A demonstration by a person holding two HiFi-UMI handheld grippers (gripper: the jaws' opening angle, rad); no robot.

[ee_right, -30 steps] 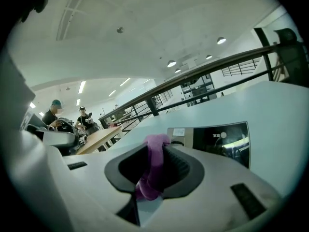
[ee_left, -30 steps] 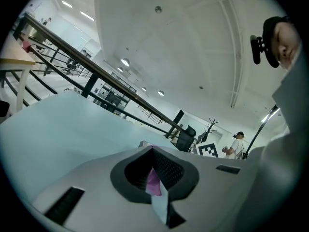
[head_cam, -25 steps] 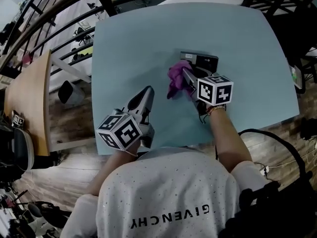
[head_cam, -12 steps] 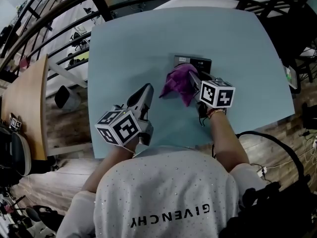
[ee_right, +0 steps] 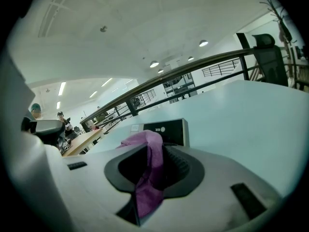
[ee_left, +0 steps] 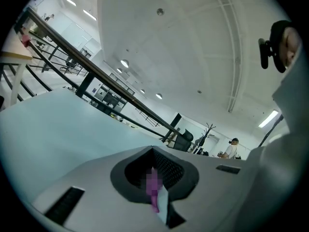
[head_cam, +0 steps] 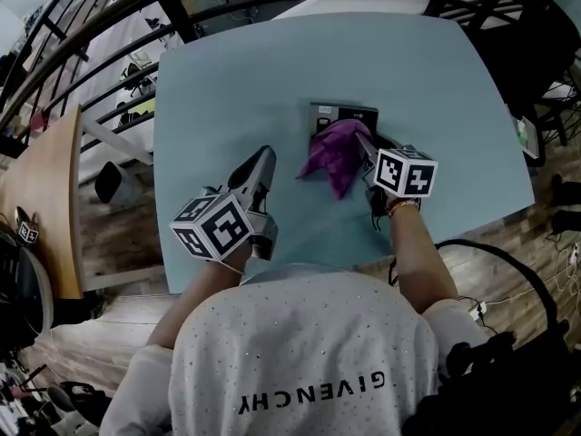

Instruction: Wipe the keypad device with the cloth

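Cloth (head_cam: pixel 329 155), purple and bunched, is pinched in your right claw (head_cam: pixel 363 140), whose jaws are closed on a fold of it. The cloth drapes over the near edge of the keypad device (head_cam: pixel 345 113), a dark flat unit lying on the pale blue table (head_cam: pixel 227 80), and spills onto the table on your side. Your left claw (head_cam: pixel 262 159) is well apart to the left, over the table's near part, its jaws drawn together with nothing gripped.
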